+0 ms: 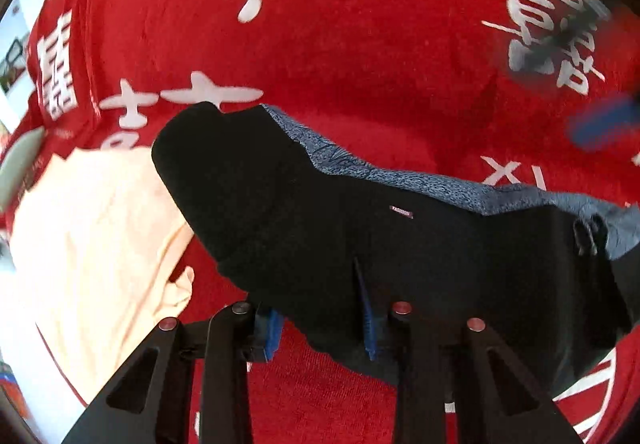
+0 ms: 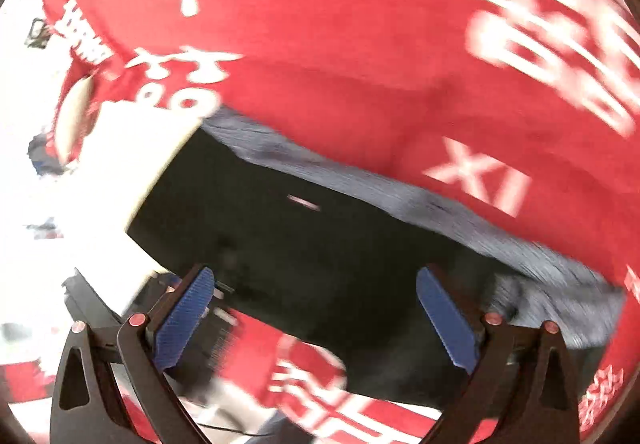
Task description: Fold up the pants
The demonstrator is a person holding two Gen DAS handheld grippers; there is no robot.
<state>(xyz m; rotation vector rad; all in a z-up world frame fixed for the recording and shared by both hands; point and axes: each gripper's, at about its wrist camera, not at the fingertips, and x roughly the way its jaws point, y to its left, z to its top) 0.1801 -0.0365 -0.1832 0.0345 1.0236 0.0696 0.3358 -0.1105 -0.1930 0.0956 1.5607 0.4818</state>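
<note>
Pants (image 1: 304, 228), soft, limp and light, lie on the red cloth (image 1: 360, 56), best pinched at an edge or corner: left gripper (image 1: 320, 328) grips their near edge, right gripper (image 2: 316, 320) hovers open, empty.

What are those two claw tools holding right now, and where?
The left gripper pinches the near edge of the black pants with a grey patterned lining. The right gripper's jaws stand open, holding nothing.
</note>
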